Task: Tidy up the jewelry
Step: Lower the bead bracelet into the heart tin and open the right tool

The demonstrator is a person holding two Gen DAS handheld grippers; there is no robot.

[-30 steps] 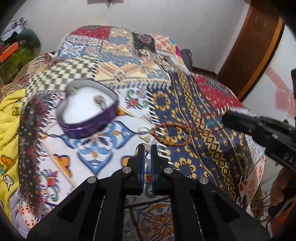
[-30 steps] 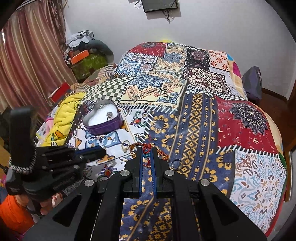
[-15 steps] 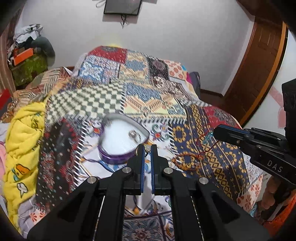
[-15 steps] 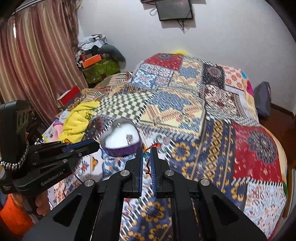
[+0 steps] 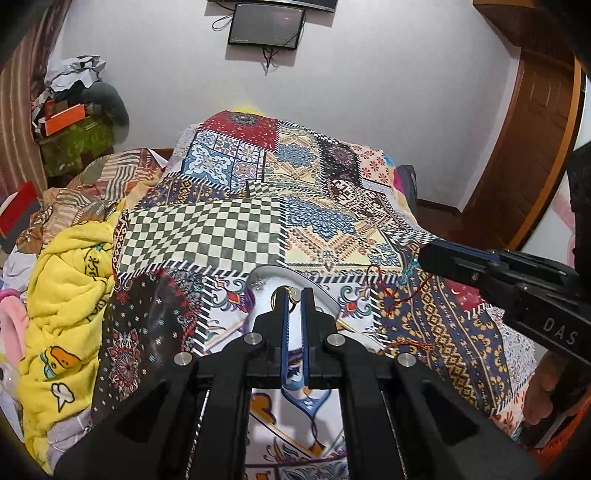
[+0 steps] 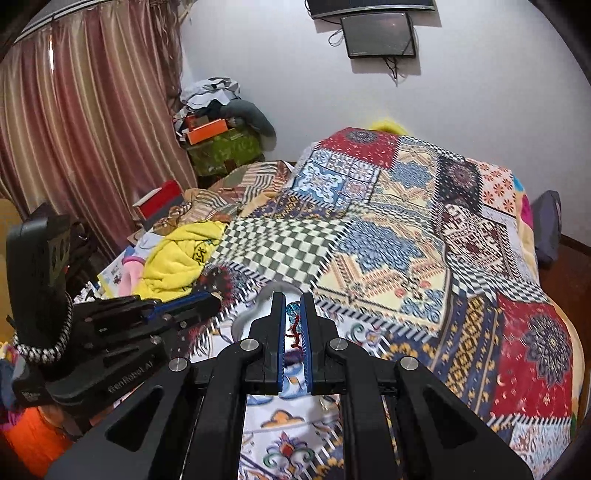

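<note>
My left gripper point(image 5: 293, 295) is shut on a small gold ring point(image 5: 294, 294) with a pale stone, nipped at the fingertips. Right behind those tips sits the heart-shaped box point(image 5: 266, 277), purple-walled with a white inside, on the patchwork bedspread point(image 5: 207, 236). My right gripper point(image 6: 293, 306) is shut on a red cord bracelet point(image 6: 294, 334) with a blue bead point(image 6: 293, 308). In the left wrist view the right gripper point(image 5: 421, 258) comes in from the right, the red cord point(image 5: 388, 291) dangling from it down to the bedspread. The box point(image 6: 245, 319) is mostly hidden behind the right fingers.
A yellow blanket point(image 5: 66, 277) is bunched at the bed's left edge, with clothes and boxes point(image 5: 74, 122) piled beyond it. A wooden door point(image 5: 535, 147) stands at the right, a screen point(image 5: 266, 24) hangs on the far wall. A person's hand point(image 5: 543, 391) holds the right gripper.
Both grippers have risen and tilted up, so more wall shows. The red cord has lifted partly off the bedspread. The heart box now lies straight behind both sets of fingertips.
</note>
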